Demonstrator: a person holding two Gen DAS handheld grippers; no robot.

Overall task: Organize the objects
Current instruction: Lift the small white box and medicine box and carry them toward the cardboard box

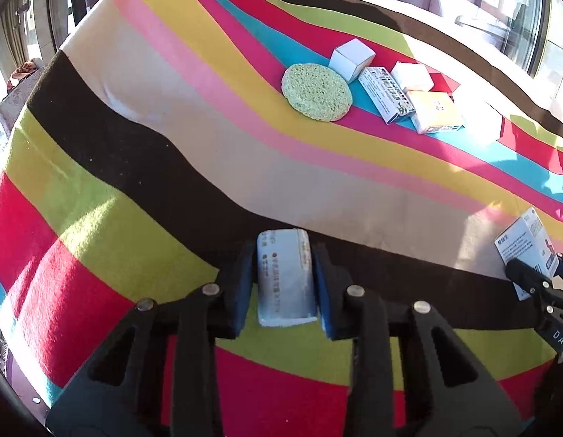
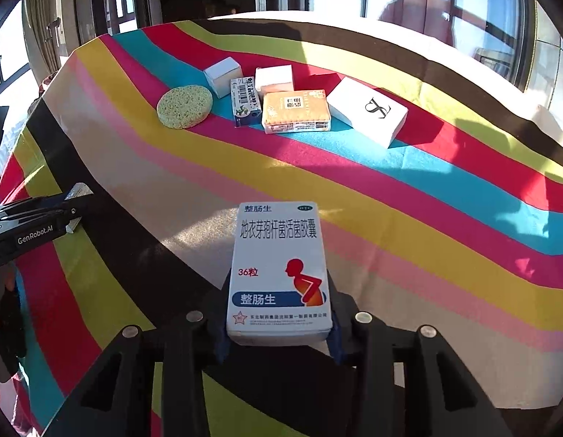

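My left gripper (image 1: 284, 255) is shut on a small grey-white box (image 1: 285, 276), held above the striped cloth. My right gripper (image 2: 279, 276) is shut on a white medicine box (image 2: 279, 269) with a red figure and blue band; that box also shows in the left wrist view (image 1: 528, 251). Grouped at the far side lie a round green sponge (image 2: 185, 106), a white cube box (image 2: 223, 75), a blue-white medicine box (image 2: 245, 101), a small white box (image 2: 274, 77), an orange box (image 2: 296, 111) and a large white box (image 2: 367, 111).
The table is covered by a striped cloth (image 2: 390, 218) in many colours. Windows and curtains stand behind it. The left gripper shows at the left edge of the right wrist view (image 2: 44, 222).
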